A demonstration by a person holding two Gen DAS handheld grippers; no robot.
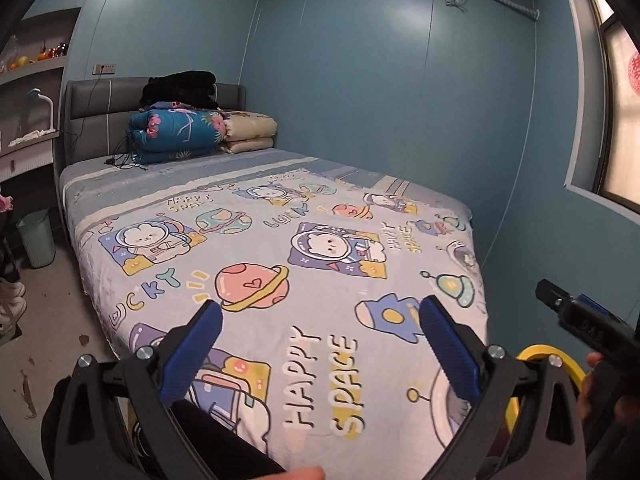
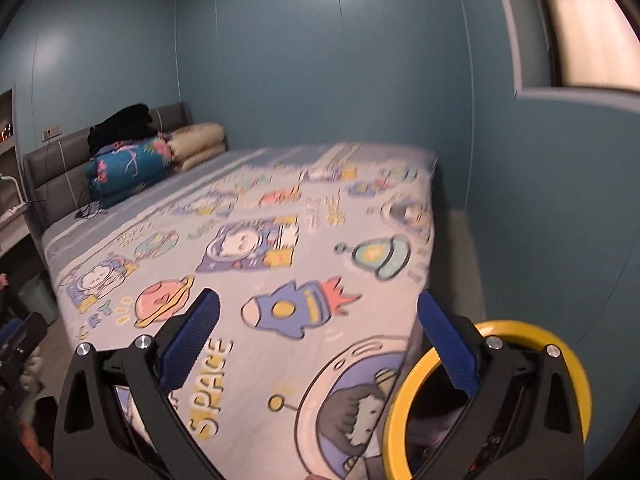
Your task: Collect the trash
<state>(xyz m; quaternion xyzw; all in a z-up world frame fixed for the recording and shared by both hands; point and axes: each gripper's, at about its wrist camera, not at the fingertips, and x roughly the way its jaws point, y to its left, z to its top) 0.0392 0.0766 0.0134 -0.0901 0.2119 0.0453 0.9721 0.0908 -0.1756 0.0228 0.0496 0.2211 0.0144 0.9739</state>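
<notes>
Trash bin [image 1: 37, 237] sits far left of the spread left gripper [image 1: 320, 320], seemingly floor-level.

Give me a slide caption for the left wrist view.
Open left gripper above a space-print bed, green bin beside it.

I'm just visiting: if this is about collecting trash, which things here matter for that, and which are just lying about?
For the job:
- left gripper, open, holding nothing
- right gripper, open, holding nothing
- green waste bin on the floor beside the bed
- brown scraps on the floor, possibly trash

Lying about:
- folded quilts
- yellow ring
- desk lamp
</notes>
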